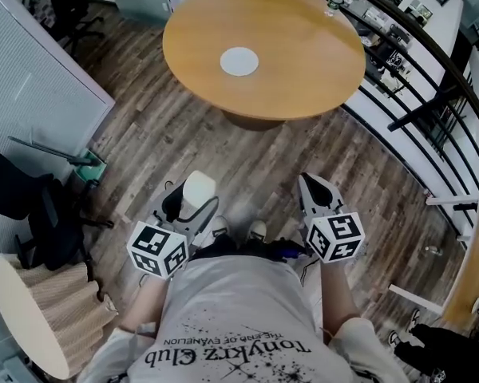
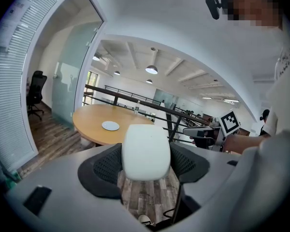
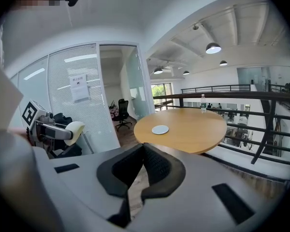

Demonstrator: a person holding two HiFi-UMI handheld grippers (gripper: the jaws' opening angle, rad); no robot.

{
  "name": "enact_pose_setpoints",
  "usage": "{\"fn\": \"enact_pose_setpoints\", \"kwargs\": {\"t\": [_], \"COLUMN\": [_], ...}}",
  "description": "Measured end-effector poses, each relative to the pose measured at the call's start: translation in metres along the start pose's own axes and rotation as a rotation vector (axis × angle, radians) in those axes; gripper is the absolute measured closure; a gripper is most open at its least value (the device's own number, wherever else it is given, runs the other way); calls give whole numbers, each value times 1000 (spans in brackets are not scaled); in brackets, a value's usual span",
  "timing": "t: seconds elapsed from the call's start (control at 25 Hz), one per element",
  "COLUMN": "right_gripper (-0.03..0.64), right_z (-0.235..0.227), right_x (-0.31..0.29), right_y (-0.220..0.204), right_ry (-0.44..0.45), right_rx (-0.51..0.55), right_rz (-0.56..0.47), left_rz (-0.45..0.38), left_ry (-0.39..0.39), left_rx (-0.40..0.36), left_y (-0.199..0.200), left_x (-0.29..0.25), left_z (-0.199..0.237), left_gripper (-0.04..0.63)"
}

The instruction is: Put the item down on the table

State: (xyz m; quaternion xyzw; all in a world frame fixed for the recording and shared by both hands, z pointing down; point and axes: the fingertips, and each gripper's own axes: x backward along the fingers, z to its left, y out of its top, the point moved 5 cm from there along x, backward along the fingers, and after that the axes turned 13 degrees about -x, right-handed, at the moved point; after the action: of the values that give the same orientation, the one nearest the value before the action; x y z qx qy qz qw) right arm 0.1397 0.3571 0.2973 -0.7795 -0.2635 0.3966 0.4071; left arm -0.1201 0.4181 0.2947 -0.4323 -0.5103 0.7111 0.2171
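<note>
The left claw (image 1: pixel 190 207) pinches a white rounded item (image 2: pixel 146 151) from both sides. It holds the item in the air, short of the near edge of the round wooden tabletop (image 1: pixel 303 54) and above the plank floor (image 1: pixel 263 158). The right claw (image 3: pixel 143 151) is pressed together with nothing in it, also short of that near edge. A white disc (image 1: pixel 239 61) lies near the tabletop's middle.

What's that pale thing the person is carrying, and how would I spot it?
Find the round wooden table; the person stands facing it. Their left tool is clamped on a smooth white rounded block. Unlike the flat white disc on the table, it is thick and held aloft.
</note>
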Motion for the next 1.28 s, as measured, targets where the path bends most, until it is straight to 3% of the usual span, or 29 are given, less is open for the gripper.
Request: {"fn": "enact_pose_setpoints", "kwargs": {"t": [0.36,0.56,0.88,1.28], "right_gripper": [597,597,597,597], "right_z": [28,31,7,-51], "right_x": [-18,-28,-86,-187], "right_y": [-2,0,16,106], "right_ry": [-71,-96,-74,-20], "right_rx": [-32,-52,-48,49], "right_rz": [-23,-30,-23,-26], "left_rz": [-13,-19,-10,-21], "left_ry": [14,-22,-29,4], "left_rx": [-37,-1,-25,-16], "left_y": [-5,-3,13,74], "left_x": [27,21,-28,-130], "left_z": [53,73,110,167], "left_gripper": [281,281,281,281]}}
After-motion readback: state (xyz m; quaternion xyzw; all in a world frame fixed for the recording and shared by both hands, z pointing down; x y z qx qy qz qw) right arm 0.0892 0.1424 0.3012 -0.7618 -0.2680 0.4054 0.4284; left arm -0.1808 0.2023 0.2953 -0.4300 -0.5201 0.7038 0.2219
